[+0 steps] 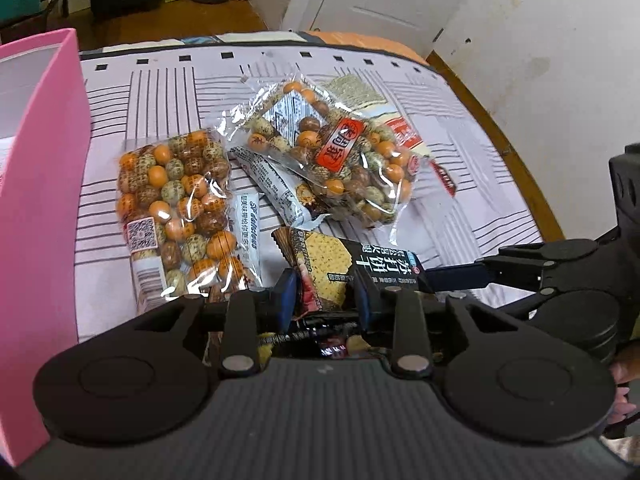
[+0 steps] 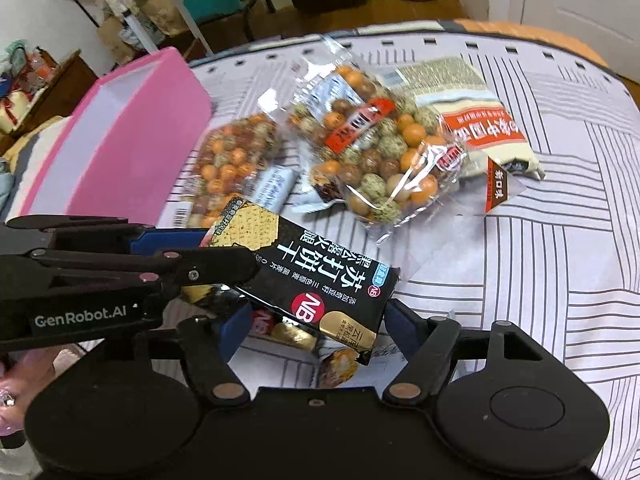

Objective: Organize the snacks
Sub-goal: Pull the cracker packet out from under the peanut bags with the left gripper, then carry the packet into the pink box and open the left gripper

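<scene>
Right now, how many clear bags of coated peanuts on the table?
2. One peanut bag lies nearest the pink bin; the other peanut bag lies further right, partly over a white noodle pack. More could be hidden underneath.

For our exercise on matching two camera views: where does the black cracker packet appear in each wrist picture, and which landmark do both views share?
Left wrist view: the black cracker packet sits bottom centre, clamped in the left gripper.
Right wrist view: the same packet lies centre, slanting down to the right, above the right gripper.
Shared landmark: the pink box, at the left in both.
</scene>
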{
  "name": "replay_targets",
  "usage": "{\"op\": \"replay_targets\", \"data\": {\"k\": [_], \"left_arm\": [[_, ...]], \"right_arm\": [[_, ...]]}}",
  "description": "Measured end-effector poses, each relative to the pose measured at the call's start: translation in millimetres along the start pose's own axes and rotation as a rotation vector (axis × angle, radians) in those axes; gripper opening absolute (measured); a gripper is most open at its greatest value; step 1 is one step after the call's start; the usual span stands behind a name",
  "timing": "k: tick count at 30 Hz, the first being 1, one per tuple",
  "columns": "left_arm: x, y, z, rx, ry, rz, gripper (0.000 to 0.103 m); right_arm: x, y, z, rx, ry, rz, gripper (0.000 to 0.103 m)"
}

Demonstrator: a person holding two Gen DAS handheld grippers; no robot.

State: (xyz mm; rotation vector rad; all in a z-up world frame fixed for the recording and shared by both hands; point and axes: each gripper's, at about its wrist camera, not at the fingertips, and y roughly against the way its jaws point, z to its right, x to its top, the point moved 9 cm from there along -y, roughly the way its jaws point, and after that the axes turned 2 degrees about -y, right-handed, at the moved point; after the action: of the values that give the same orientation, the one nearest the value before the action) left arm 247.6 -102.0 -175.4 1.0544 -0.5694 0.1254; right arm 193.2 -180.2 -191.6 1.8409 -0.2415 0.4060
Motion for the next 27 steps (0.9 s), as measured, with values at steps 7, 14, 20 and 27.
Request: {"op": "replay_targets", "data": {"k": [7, 14, 20, 27], "left_arm": [[-12.1, 32.1, 11.3, 0.003, 0.013, 0.031, 0.028], [-35.4, 54.1, 18.6, 0.041, 0.001, 0.027, 0.028], [-62.1, 70.0, 17.2, 0.055, 0.03, 0.043, 0.029], [-86.1, 97.5, 14.8, 0.068, 0.051, 0.038, 0.03]], "right_arm": [[-16.4, 27.4, -15.9, -0.002, 0.029, 0.066, 0.079], [-36.3, 42.3, -37.9, -0.024, 0.092, 0.103, 0.079], [-60.6, 45.0, -52.7, -0.016, 0.09, 0.117, 0.079], [-79.4, 63.9, -85.0, -0.019, 0.151, 0.148, 0.079]]}}
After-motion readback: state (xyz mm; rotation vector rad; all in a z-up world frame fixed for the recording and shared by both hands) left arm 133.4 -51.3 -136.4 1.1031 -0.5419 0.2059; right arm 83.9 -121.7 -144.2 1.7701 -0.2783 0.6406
